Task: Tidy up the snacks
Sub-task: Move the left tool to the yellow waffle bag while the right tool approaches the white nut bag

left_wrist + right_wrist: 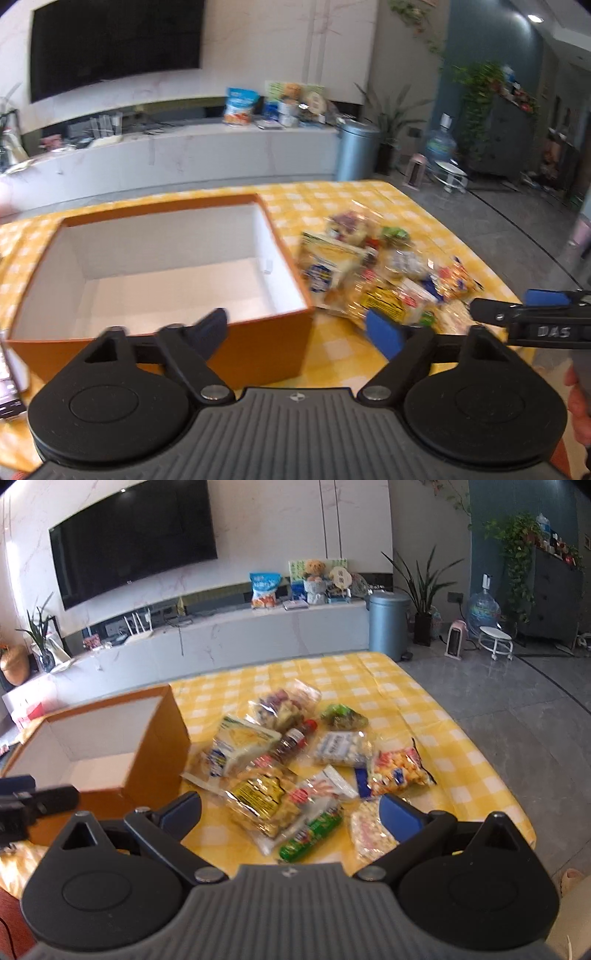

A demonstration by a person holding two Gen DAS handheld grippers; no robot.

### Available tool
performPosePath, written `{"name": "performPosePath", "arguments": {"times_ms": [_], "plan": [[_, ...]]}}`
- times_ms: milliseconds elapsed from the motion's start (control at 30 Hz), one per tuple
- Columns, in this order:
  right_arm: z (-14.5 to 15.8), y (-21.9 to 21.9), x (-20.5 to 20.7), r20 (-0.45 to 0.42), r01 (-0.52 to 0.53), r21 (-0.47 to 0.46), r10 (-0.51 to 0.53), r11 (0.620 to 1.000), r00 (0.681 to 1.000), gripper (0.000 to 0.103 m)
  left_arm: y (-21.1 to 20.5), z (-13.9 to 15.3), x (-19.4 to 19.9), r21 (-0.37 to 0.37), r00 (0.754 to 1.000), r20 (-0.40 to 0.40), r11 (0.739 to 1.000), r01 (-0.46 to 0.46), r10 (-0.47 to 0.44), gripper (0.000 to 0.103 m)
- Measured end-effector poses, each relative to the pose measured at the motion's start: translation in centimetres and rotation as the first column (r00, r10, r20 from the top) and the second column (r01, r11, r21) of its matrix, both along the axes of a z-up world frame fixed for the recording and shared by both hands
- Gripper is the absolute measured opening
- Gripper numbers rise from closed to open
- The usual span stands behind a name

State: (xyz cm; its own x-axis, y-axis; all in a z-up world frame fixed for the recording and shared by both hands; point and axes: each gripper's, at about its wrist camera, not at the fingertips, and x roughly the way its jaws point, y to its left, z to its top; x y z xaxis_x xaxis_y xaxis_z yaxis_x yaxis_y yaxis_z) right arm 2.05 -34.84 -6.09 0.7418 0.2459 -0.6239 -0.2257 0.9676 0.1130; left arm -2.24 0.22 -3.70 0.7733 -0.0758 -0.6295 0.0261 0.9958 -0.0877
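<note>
An open orange box (236, 332) with a white, empty interior sits at the left of the yellow checked tabletop (461, 760). The left gripper (297, 326) hovers over its near corner, fingers spread, pinching nothing. Just right lie the snack packets (295, 768); above them the right gripper (291, 812) hangs, fingers spread and empty.

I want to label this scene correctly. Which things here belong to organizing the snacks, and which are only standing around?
Belong to the job:
- orange box, open, nothing seen inside
- snack packets piled beside it on the yellow checked table
- left gripper and right gripper, both open

Just lying about:
- television
- grey bin
- water bottle
- houseplants
</note>
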Motion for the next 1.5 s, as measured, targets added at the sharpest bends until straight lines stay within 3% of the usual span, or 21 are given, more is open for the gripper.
{"name": "performPosePath", "arguments": {"times_ms": [33, 300, 400, 533, 667, 733, 900, 1067, 1300, 1500], "plan": [[-0.5, -0.4, 0.2, -0.006, 0.000, -0.008, -0.001, 1.000, 1.000, 0.099, -0.4, -0.3, 0.4, 0.000, 1.000, -0.019, 1.000, 0.025, -0.025, 0.069], [-4.5, -1.8, 1.6, -0.060, -0.014, -0.090, 0.009, 0.996, 0.998, 0.076, -4.3, -3.2, 3.6, -0.045, 0.984, -0.058, 0.985, 0.165, -0.168, 0.062], [-5.6, -1.9, 2.5, -0.074, -0.023, -0.122, 0.014, 0.992, 0.997, 0.076, -6.1, -3.8, 4.8, 0.014, 0.978, -0.047, 0.979, 0.204, -0.203, 0.087], [-6.4, -2.5, 3.9, -0.094, -0.003, -0.133, -0.010, 0.991, 0.996, 0.078, -7.5, -4.6, 6.8, 0.054, 0.959, -0.068, 0.959, 0.280, -0.276, 0.094], [-7.4, -3.8, 5.4, -0.126, 0.034, -0.134, -0.051, 0.990, 0.991, 0.089, -8.4, -6.0, 9.4, 0.090, 0.945, -0.128, 0.946, 0.313, -0.300, 0.095], [-8.0, -4.2, 5.9, -0.134, 0.031, -0.133, -0.049, 0.991, 0.990, 0.097, -8.9, -6.4, 10.1, 0.122, 0.946, -0.124, 0.942, 0.312, -0.298, 0.101], [-9.1, -4.8, 6.6, -0.164, 0.001, -0.102, -0.018, 0.995, 0.986, 0.097, -9.4, -7.1, 11.3, 0.114, 0.936, -0.120, 0.932, 0.343, -0.330, 0.103], [-10.0, -4.9, 7.3, -0.187, 0.004, -0.079, -0.019, 0.997, 0.982, 0.097, -9.9, -8.1, 12.4, 0.162, 0.939, -0.146, 0.929, 0.333, -0.311, 0.103], [-11.1, -4.6, 8.3, -0.187, -0.015, -0.109, -0.006, 0.994, 0.982, 0.099, -10.4, -9.5, 13.7, 0.169, 0.938, -0.173, 0.929, 0.330, -0.301, 0.103], [-12.0, -5.2, 9.5, -0.213, -0.016, -0.113, -0.009, 0.994, 0.977, 0.100, -10.8, -10.3, 13.8, 0.194, 0.921, -0.162, 0.904, 0.381, -0.354, 0.103]]}}
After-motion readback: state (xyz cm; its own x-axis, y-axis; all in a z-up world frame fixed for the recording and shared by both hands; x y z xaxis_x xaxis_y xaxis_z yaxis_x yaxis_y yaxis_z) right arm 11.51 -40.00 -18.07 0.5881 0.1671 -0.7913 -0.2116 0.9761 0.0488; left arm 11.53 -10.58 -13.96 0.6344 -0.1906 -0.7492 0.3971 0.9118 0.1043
